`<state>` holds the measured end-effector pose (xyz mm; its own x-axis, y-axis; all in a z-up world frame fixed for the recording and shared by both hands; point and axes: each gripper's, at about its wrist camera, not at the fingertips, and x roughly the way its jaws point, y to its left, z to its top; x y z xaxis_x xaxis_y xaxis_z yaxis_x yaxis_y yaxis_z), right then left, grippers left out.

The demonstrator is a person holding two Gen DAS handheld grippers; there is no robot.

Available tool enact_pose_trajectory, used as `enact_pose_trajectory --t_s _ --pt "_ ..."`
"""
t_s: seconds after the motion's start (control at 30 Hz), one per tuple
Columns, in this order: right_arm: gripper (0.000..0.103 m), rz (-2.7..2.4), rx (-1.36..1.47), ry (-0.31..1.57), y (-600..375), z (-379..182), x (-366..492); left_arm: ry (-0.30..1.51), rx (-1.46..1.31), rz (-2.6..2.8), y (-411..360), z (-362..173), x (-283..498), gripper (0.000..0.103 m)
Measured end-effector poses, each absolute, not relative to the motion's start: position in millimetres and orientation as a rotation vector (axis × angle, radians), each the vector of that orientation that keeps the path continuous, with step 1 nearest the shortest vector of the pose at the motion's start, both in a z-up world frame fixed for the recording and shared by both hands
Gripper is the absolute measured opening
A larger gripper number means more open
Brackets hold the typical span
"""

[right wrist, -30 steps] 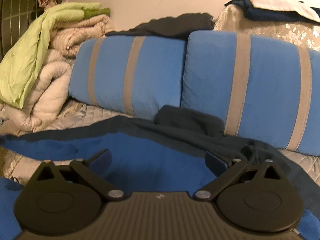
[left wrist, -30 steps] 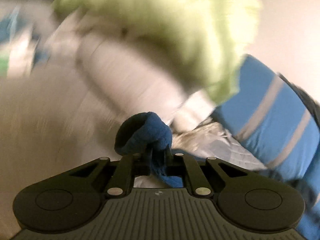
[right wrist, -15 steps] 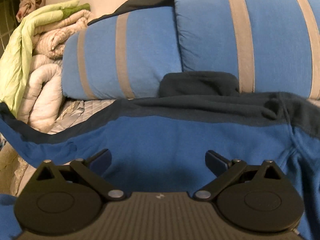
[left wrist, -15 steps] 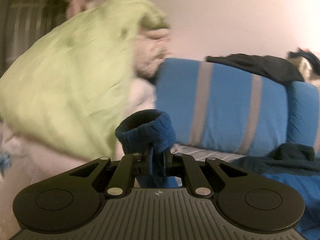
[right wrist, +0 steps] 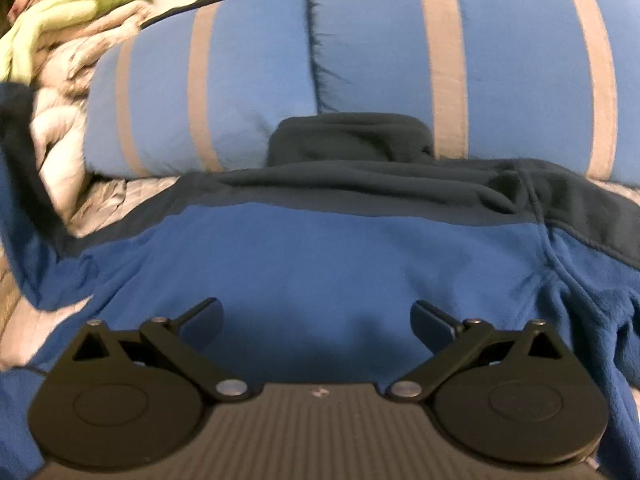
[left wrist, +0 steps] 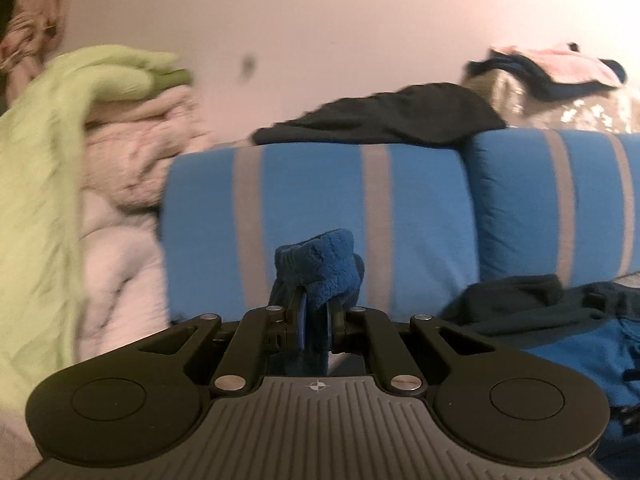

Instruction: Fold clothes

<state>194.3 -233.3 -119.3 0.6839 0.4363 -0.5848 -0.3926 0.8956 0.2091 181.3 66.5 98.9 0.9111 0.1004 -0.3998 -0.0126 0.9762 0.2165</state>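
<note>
A blue fleece jacket [right wrist: 320, 256] with a dark navy yoke and collar [right wrist: 352, 136] lies spread on the bed, collar toward the pillows. My right gripper [right wrist: 318, 316] hovers just over its blue body, open, nothing between the fingers. In the left wrist view my left gripper [left wrist: 316, 320] is shut on a blue fleece cuff [left wrist: 324, 268], which bunches up above the pads. The jacket's body [left wrist: 576, 344] shows low at the right of that view. Its left sleeve [right wrist: 24, 216] rises out of the right wrist view at the left edge.
Two blue pillows with grey stripes [right wrist: 224, 96] [left wrist: 360, 220] stand behind the jacket. A heap of pale blankets with a green one on top [left wrist: 48, 152] fills the left. Dark clothes [left wrist: 384, 120] lie on the pillows, more folded ones [left wrist: 552, 68] at back right. A quilted bedspread [right wrist: 108, 200] lies underneath.
My left gripper has swung to the right with the cuff, from the green blanket heap to facing the striped pillows, and rolled level. The right gripper has sunk closer to the jacket.
</note>
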Motion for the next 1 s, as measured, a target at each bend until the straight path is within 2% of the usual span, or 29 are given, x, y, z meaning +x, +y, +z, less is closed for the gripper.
enact_pose_trajectory --t_s 0.4,0.47,0.5,0.53,0.57,0.6,0.63,0.77,1.0 --pt "0.103 0.468 0.06 0.67 -229.4 -117.7 193.3 0.483 0.432 -0.09 -46.5 73.9 216.0 0.009" --pt "0.103 0.474 0.05 0.667 -227.8 -117.7 192.1 0.526 0.476 -0.14 -67.6 61.7 217.8 0.013" --pt "0.103 0.477 0.046 0.665 -227.2 -117.7 191.6 0.551 0.49 -0.179 -76.6 53.8 218.6 0.017" --pt "0.103 0.48 0.041 0.663 -226.8 -117.7 191.1 0.581 0.499 -0.237 -84.1 43.5 218.9 0.035" --pt "0.103 0.482 0.037 0.662 -226.2 -117.8 190.8 0.609 0.504 -0.304 -90.5 32.6 218.6 0.061" --pt "0.103 0.485 0.033 0.663 -225.3 -117.9 190.7 0.626 0.51 -0.375 -96.0 21.4 216.7 0.072" --pt "0.103 0.486 0.029 0.663 -224.6 -118.0 190.7 0.625 0.516 -0.435 -99.5 11.4 212.2 0.079" --pt "0.103 0.485 0.013 0.666 -223.2 -118.7 189.6 0.645 0.536 -0.467 -96.8 -8.4 202.6 0.079" --pt "0.103 0.493 -0.041 0.633 -215.8 -115.9 184.0 0.622 0.445 -0.406 -32.0 4.8 185.9 0.079"
